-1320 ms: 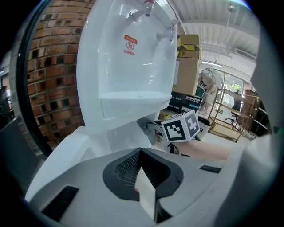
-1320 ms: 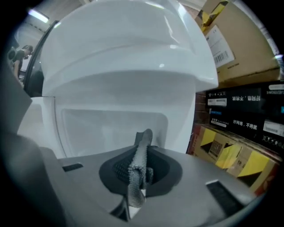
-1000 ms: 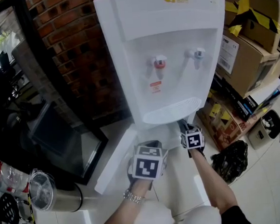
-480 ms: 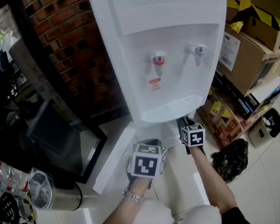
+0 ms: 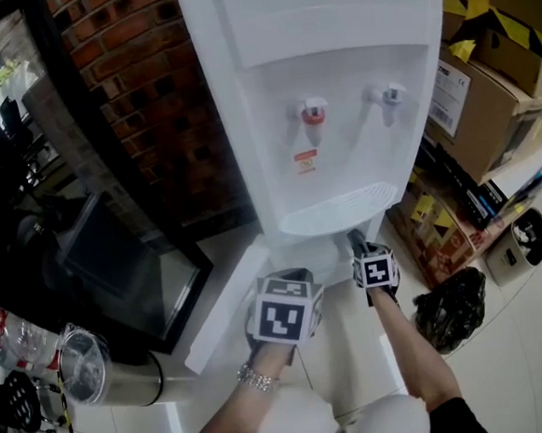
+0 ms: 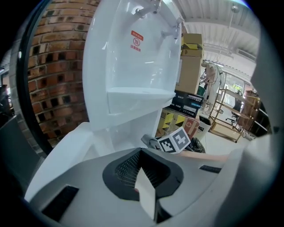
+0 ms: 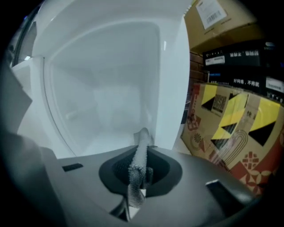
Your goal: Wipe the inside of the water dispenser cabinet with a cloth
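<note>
The grey, nubbly cloth (image 7: 141,153) is a narrow bunched strip, pinched upright in the right gripper (image 5: 357,243) at the front edge of the water dispenser (image 5: 328,113) cabinet (image 7: 111,88) (glossy white inside). The left gripper (image 6: 144,186) has its jaws pressed together, outside the cabinet.
</note>
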A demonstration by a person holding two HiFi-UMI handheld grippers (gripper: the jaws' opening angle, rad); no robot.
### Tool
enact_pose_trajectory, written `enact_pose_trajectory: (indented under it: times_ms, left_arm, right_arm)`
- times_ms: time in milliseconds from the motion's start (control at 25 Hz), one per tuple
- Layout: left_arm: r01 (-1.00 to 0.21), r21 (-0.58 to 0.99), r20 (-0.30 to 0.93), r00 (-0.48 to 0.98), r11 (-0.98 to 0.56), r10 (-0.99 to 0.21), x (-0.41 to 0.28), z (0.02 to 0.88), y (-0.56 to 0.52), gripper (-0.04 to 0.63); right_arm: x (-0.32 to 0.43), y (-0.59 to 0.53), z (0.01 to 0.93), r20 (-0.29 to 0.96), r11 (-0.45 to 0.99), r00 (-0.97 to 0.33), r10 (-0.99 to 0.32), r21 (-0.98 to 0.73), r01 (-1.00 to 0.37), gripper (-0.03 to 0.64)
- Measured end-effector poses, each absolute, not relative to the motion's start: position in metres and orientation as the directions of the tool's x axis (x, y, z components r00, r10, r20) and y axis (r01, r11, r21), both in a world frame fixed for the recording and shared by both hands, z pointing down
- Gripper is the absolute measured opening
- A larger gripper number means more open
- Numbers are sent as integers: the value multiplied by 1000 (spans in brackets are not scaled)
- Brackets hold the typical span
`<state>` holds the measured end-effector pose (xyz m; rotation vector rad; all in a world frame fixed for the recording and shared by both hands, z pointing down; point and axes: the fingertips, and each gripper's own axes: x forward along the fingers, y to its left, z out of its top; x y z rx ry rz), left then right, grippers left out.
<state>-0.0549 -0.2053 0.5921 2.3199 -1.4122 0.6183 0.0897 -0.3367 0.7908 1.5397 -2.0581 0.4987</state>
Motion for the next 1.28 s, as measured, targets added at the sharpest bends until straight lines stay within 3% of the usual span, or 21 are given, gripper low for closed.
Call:
enact_pose_trajectory:
  times_ms: [200, 560, 1120, 1280]
  left_arm:
    - [-890, 78, 536, 417, -449, -734, -51, 593, -205, 0]
    - [-904, 60, 557, 382, -423, -738, -55, 598, -208, 0]
    - [-939, 19, 570, 292, -343, -768, -63, 604, -217, 0]
    - [-932, 27, 560, 313, -361, -767, -60, 600, -216, 0]
  right_arm:
    - [91, -326, 810, 663, 290, -267, -699, -78, -954, 21]
    - [62, -345, 707, 469, 331, -325, -821, -72, -941, 20]
    - [95, -334, 825, 695, 303, -220, -685, -3, -953, 21]
    - [82, -335, 814, 669, 324, -272, -692, -49, -945, 21]
